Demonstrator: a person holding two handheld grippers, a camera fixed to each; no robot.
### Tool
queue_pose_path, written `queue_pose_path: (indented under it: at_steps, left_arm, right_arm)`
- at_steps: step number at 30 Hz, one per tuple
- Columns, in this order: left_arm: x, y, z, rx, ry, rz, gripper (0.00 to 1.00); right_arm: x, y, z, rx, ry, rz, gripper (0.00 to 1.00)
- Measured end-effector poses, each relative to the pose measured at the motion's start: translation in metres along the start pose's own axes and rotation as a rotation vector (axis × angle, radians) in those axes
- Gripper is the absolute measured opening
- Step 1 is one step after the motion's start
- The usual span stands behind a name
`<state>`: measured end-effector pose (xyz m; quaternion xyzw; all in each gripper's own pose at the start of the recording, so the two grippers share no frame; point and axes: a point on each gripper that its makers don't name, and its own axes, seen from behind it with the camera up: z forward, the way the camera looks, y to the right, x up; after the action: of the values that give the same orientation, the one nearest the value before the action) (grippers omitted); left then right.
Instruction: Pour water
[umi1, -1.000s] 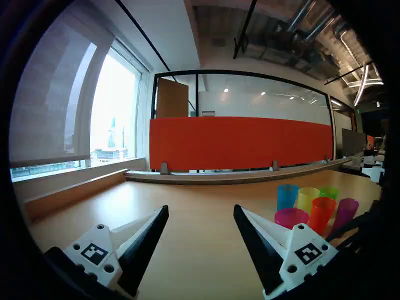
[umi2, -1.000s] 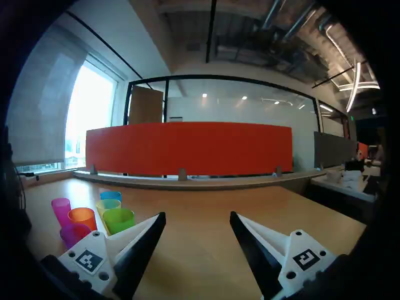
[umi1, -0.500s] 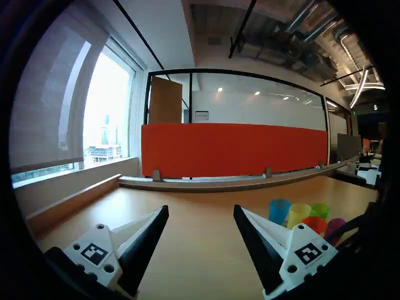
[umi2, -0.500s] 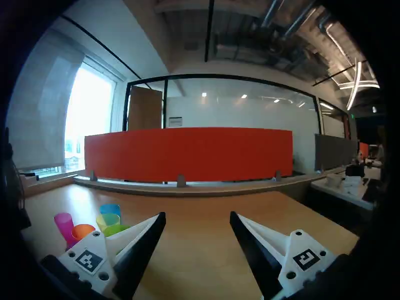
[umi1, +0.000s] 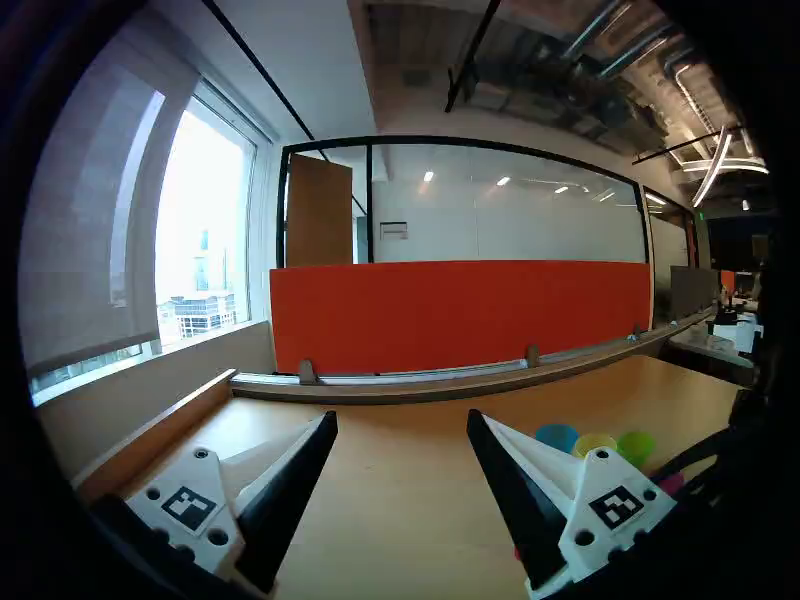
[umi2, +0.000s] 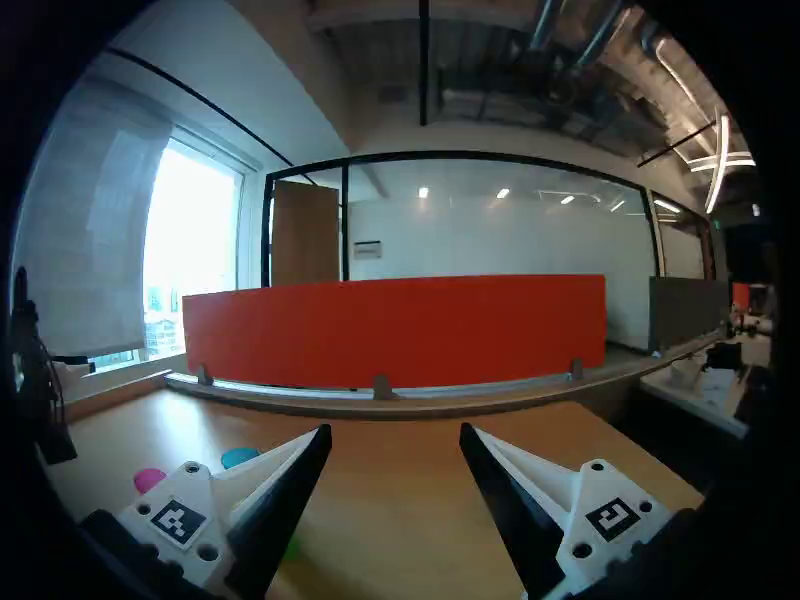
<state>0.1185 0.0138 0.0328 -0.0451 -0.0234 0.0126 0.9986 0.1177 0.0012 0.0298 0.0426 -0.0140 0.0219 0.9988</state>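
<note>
The long wooden desk (umi1: 400, 500) runs to an orange partition (umi1: 450, 310) at 12 o'clock. The left gripper (umi1: 400, 414) and right gripper (umi2: 394, 428) both gape wide, holding nothing. Coloured cups (umi1: 594, 443) cluster at 4 o'clock in the left gripper view, untouched; I'd say pouring hasn't begun.

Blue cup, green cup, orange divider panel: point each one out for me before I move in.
blue cup (umi1: 557, 437): left gripper view, on its open top.
green cup (umi1: 636, 446): left gripper view, on its open top.
orange divider panel (umi1: 460, 315): left gripper view, middle of its front face.
</note>
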Motion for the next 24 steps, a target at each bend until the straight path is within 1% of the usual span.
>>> queue_pose_path:
  at_steps: [5, 11, 18, 21, 24]
  left_arm:
    - [0.015, 0.002, 0.005, -0.025, -0.014, -0.022, 0.96]
    - [0.032, 0.004, 0.008, -0.045, -0.017, -0.043, 0.96]
    - [0.043, 0.005, 0.009, -0.065, -0.030, -0.038, 0.96]
    - [0.045, 0.009, 0.009, -0.082, -0.037, -0.044, 0.96]
    - [0.045, 0.012, 0.010, -0.096, -0.037, -0.060, 0.96]
  right_arm:
    - [0.021, -0.003, 0.004, 0.022, -0.001, 0.007, 1.00]
    - [0.043, -0.008, 0.006, 0.044, -0.002, -0.009, 0.99]
    - [0.055, -0.011, 0.006, 0.058, -0.011, -0.029, 0.99]
    - [0.056, -0.011, 0.005, 0.062, -0.016, -0.023, 0.99]
    - [0.056, -0.011, 0.005, 0.068, -0.020, -0.019, 1.00]
